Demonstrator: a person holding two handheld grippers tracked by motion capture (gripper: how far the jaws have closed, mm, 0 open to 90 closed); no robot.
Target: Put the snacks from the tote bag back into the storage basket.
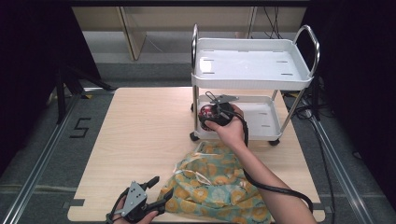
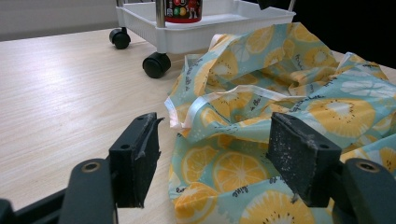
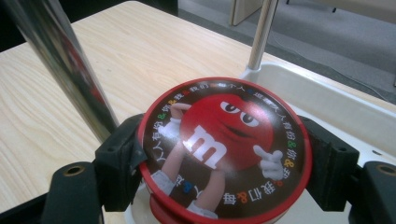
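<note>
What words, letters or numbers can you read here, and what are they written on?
"m": big white letter on the red round tin clamped in the right gripper.
Coloured Chinese characters ring the lid, too blurred to quote.
"5": black number on the grey floor.
Small dark script on the lemon-print cloth: too small to read.

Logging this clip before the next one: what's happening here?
A person works at a table with a gripper in each hand. The right gripper is shut on a red candy tin, held at the lower shelf of a small white cart; whether it rests on the shelf is unclear. The left gripper is open, its jaws apart at the edge of a lemon-print cloth bag crumpled on the table.
</note>
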